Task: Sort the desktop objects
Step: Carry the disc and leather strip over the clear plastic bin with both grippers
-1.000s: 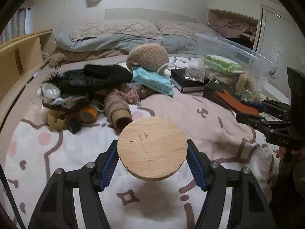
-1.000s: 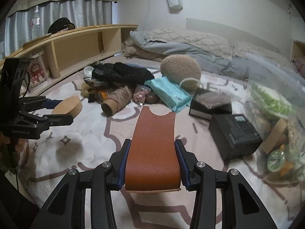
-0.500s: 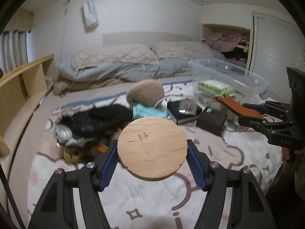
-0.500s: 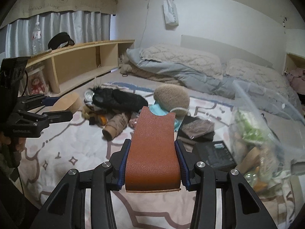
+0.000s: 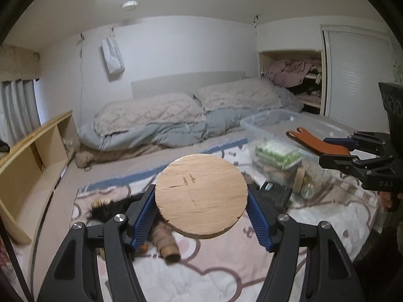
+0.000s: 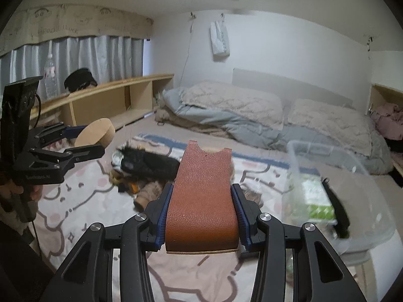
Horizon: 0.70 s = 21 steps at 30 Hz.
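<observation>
The left gripper was held above the bed, tilted slightly downward, its jaws clamped on the edges of a round wooden disc lying flat between them. To its right, at about the same height, the right gripper pointed the same way, its jaws clamped on a curved brown leather piece. A clear plastic bin sat on the bed on the right, and a blurred heap, perhaps a black furry item among others, lay below.
</observation>
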Available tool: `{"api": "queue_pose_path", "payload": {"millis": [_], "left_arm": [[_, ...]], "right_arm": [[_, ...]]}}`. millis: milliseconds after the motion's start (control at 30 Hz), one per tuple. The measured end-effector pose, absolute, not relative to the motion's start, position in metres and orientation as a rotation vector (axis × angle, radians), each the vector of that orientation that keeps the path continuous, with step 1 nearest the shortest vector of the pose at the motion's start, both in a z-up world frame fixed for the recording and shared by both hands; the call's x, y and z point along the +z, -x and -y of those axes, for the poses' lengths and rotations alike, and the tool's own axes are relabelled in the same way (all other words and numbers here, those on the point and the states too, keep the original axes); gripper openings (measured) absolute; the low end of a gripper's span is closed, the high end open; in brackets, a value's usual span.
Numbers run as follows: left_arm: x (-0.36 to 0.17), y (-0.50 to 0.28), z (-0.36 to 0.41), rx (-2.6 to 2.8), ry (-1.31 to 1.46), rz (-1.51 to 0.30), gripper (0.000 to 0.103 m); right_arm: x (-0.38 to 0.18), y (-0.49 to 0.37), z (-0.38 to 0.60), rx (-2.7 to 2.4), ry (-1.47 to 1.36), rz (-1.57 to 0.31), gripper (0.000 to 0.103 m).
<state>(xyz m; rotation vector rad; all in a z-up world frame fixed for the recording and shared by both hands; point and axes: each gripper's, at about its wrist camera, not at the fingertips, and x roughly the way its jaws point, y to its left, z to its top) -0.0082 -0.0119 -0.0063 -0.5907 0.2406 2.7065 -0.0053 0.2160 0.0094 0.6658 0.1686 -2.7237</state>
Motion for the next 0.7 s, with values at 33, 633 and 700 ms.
{"api": "queue_pose_path", "payload": {"millis": [33, 633, 700], "left_arm": [[0.002, 0.010, 0.007, 2.705, 0.570, -0.235, 0.068], [0.091, 0.044, -0.093, 2.609, 0.340, -0.190, 0.068], [0.094, 0.053, -0.110, 2.587, 0.331, -0.186, 0.068]], "right_arm": [[0.015, 0.005, -0.220, -2.730, -0.655, -0.170, 0.045], [0.096, 0.028, -0.318, -2.978, -0.568, -0.058, 0.045], [0.093, 0.030, -0.329, -3.006, -0.577, -0.051, 0.045]]}}
